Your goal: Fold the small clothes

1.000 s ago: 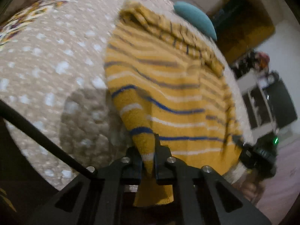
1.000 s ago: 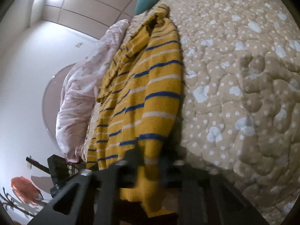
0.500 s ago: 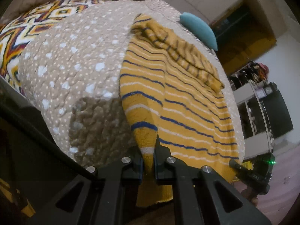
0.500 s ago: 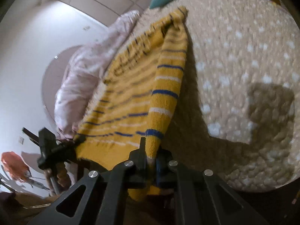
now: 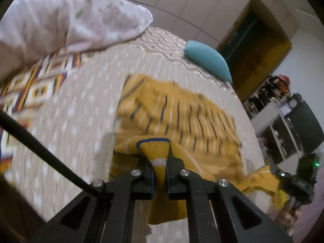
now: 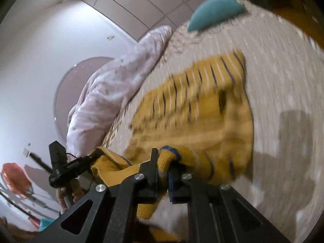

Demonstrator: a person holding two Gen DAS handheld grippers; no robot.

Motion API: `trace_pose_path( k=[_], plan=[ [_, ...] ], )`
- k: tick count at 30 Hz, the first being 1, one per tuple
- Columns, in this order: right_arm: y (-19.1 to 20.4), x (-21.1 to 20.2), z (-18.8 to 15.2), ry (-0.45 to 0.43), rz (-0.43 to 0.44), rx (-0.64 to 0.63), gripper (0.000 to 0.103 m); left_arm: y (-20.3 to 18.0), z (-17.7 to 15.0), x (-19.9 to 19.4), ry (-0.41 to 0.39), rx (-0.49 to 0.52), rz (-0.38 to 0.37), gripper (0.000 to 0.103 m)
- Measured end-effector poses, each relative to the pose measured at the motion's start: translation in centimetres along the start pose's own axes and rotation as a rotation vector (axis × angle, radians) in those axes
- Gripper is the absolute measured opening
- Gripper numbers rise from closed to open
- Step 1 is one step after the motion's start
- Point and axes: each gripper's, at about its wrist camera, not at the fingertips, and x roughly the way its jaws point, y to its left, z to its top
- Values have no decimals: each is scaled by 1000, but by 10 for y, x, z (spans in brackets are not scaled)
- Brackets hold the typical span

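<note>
A yellow knitted sweater (image 5: 182, 113) with blue and white stripes lies on the beige dotted quilt (image 5: 81, 105). My left gripper (image 5: 160, 166) is shut on its near hem corner and holds it up over the garment. My right gripper (image 6: 163, 168) is shut on the other hem corner. The sweater (image 6: 194, 109) shows blurred in the right wrist view, its near part lifted and bent towards the far part. Each gripper shows in the other's view, the right one (image 5: 291, 180) and the left one (image 6: 66, 166), with cloth in it.
A teal cushion (image 5: 206, 60) lies at the far end of the bed. A pale pink duvet (image 5: 60, 20) is heaped at the far left. A patterned blanket (image 5: 40, 85) lies left of the quilt. Shelves and a dark doorway (image 5: 253, 46) stand to the right.
Both grippers have lifted the sweater's hem and swung it forward over the garment. The stretched cloth is now slack and bent over, and both views tilt up towards the ceiling.
</note>
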Motion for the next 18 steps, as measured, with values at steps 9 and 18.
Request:
trace_pose_path(
  k=[9,18],
  plan=[
    [-23,69,71,14,-96,94,8,-6,52,78,100,-6,45,7],
    [-103,141,131,80,-140,346,13,41,105,163,236,-308,-104,10]
  ],
)
